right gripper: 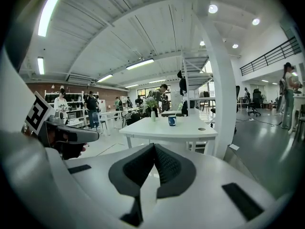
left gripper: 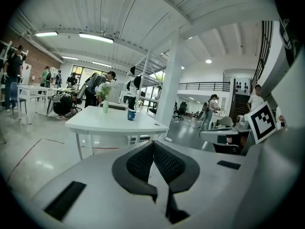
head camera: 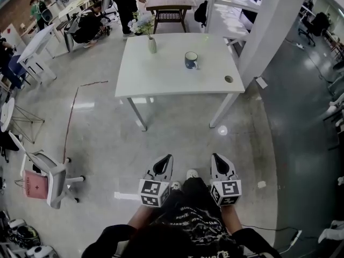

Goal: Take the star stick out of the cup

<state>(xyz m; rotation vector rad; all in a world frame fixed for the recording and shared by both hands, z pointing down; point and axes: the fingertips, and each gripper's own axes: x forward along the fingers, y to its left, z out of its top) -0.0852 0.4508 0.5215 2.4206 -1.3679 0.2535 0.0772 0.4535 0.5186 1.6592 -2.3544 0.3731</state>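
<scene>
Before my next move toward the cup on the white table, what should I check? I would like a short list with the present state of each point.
1. Left gripper empty, jaws together: ok.
2. Right gripper empty, jaws together: ok.
3. Cup upright on the table: ok.
4. Star stick visible in the cup: cannot tell, too small from here.
5. Cup within reach of either gripper: not ok, the table stands well ahead.

left gripper [head camera: 166, 158]: white shell, cube of black-and-white square markers
right gripper [head camera: 217, 157]: same white shell, dark ribbed jaws
top [head camera: 189, 220]: black, pale print
</scene>
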